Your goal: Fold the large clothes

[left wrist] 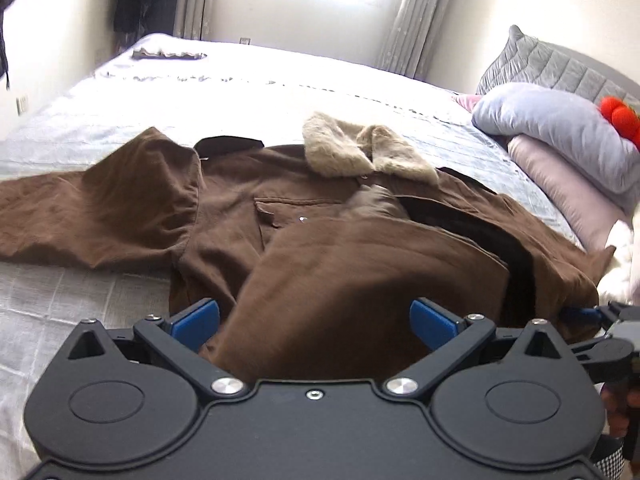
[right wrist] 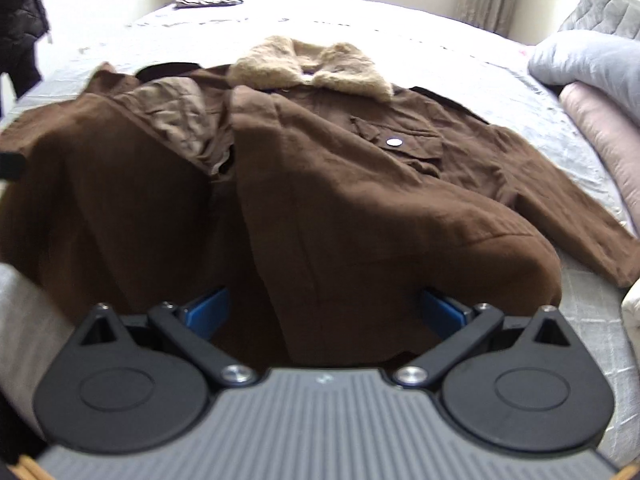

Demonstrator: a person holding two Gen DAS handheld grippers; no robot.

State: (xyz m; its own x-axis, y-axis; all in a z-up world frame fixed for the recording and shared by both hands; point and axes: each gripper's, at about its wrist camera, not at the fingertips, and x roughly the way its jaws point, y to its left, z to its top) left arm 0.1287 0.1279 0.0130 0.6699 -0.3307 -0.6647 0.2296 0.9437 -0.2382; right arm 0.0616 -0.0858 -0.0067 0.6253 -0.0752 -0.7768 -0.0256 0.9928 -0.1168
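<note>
A brown jacket (left wrist: 360,248) with a beige fur collar (left wrist: 344,152) lies spread face up on a pale bed (left wrist: 240,96), collar away from me. Its sleeve (left wrist: 80,216) stretches out to the left. My left gripper (left wrist: 315,322) stands open wide at the near hem, with a hump of brown cloth between the blue pads (left wrist: 196,320). In the right wrist view the jacket (right wrist: 340,184) shows a chest pocket with a white snap (right wrist: 394,142). My right gripper (right wrist: 326,312) is open wide at the hem too, with cloth lying between its fingers.
Grey and lilac pillows (left wrist: 560,120), a pink pillow (left wrist: 568,188) and a red plush thing (left wrist: 620,116) are piled at the bed's right. A white cloth (left wrist: 620,264) lies by the jacket's right edge. A folded item (left wrist: 168,54) rests at the far end. A dark coat (right wrist: 20,20) hangs at the left.
</note>
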